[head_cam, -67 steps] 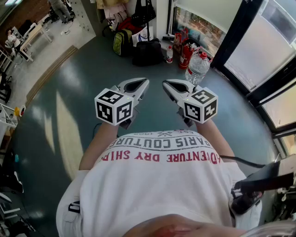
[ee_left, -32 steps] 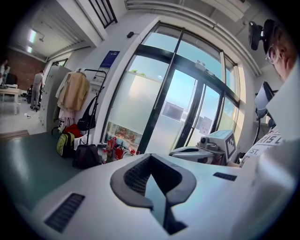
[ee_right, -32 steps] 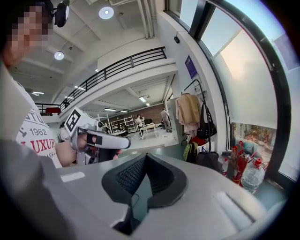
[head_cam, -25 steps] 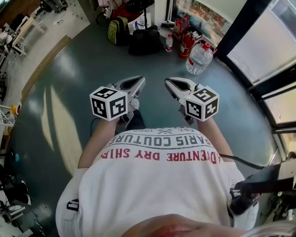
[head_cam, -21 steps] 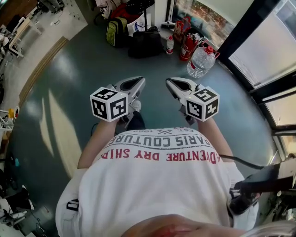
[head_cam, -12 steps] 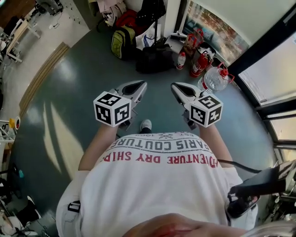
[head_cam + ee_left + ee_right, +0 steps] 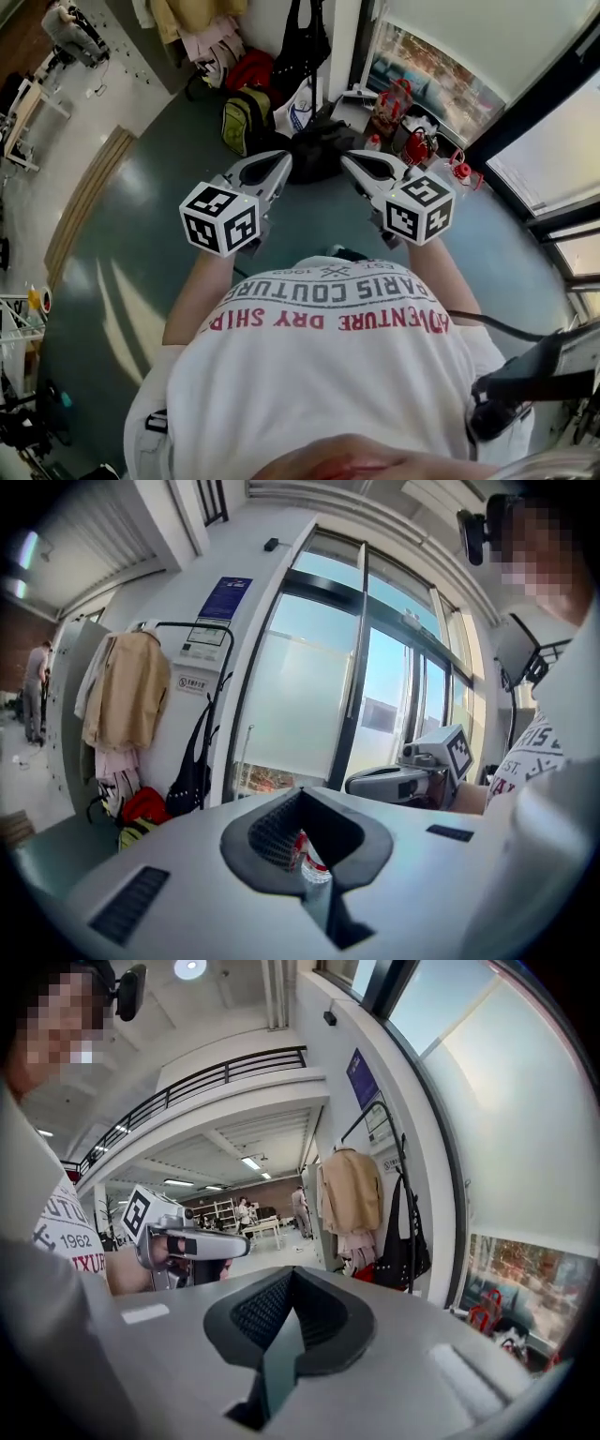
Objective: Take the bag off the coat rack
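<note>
Facing the hung bag (image 7: 302, 42), left hand-held gripper (image 7: 278, 160) and right hand-held gripper (image 7: 350, 160) clenched empty

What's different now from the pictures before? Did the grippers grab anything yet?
The person has walked toward the coat rack, so the black bag hanging there and the backpack on the floor look closer. Nothing was grabbed or let go. The left gripper and right gripper stay shut, empty, held out in front.

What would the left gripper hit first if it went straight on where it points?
Way looks free nearby; farther on, probably the red-labelled bottle showing past its jaws, though depth is unclear.
</note>
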The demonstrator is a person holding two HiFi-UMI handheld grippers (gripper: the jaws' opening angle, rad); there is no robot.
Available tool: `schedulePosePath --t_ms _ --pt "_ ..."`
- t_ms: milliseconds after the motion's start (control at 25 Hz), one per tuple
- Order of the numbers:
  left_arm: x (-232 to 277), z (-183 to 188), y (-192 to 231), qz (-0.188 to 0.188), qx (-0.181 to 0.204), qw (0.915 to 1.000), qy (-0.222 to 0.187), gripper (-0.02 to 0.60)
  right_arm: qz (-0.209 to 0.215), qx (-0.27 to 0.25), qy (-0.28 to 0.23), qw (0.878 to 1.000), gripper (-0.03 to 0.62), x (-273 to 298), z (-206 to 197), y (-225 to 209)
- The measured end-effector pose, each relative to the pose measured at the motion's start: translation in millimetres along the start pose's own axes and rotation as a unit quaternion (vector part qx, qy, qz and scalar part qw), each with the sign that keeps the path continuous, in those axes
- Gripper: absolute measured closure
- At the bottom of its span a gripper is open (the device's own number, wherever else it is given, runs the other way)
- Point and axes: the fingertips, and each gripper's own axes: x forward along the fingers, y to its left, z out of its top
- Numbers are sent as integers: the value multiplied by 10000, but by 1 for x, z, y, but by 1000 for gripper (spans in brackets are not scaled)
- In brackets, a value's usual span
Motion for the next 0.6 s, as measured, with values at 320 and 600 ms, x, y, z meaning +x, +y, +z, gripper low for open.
schedulePosePath --t_ms 320,600 --pt "66 44 64 144 41 9997 -168 580 101 -134 -224 9996 592 47 35 -73" --pt "167 72 141 339 -92 9994 -31 580 124 66 -117 9998 592 107 62 -189"
